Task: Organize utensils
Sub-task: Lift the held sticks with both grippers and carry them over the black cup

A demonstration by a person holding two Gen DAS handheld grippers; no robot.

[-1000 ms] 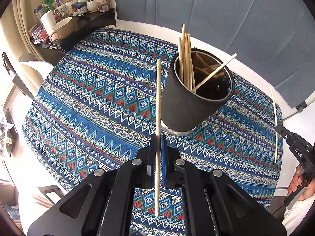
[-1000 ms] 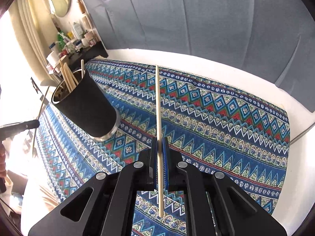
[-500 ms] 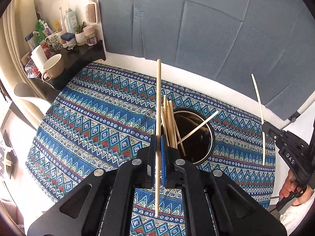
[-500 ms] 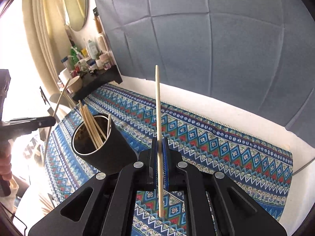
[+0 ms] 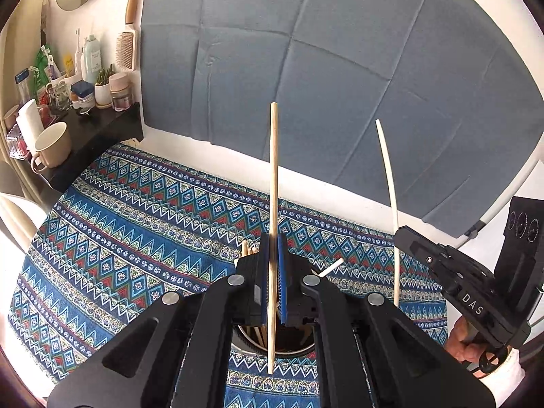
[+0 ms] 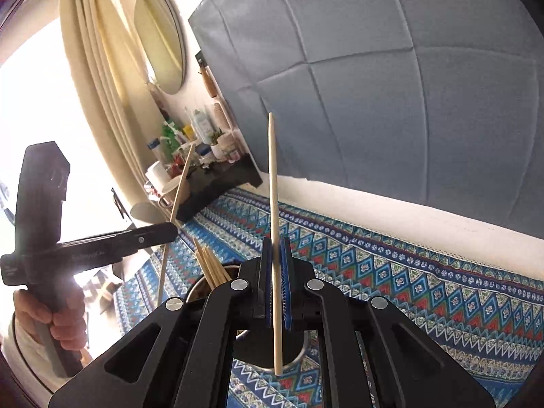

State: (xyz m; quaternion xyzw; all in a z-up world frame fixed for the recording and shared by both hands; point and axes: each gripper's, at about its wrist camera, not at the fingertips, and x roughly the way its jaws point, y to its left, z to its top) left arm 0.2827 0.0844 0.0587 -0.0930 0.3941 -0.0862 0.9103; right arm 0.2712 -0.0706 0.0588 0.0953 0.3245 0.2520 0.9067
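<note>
My left gripper [image 5: 272, 272] is shut on a wooden chopstick [image 5: 273, 170] that stands upright, its lower end over the mouth of the black cup [image 5: 289, 340] under the gripper. My right gripper [image 6: 276, 278] is shut on another wooden chopstick [image 6: 272, 176], also upright, held just above the same cup [image 6: 204, 289], which holds several chopsticks [image 6: 210, 265]. In the left wrist view the right gripper [image 5: 408, 234] shows at right with its chopstick [image 5: 389, 187]. In the right wrist view the left gripper [image 6: 171, 229] shows at left with its chopstick [image 6: 182, 183].
The cup stands on a blue patterned cloth [image 5: 136, 224]. A black shelf [image 5: 98, 136] at the back left carries a beige mug [image 5: 51, 146], bottles and jars. A grey-blue fabric backdrop [image 5: 323, 68] hangs behind. A round mirror [image 6: 161, 37] and curtains are at left.
Both grippers have risen and tilted up over the cup, each still holding its chopstick. The cup has slid from ahead of the grippers to underneath them in both views.
</note>
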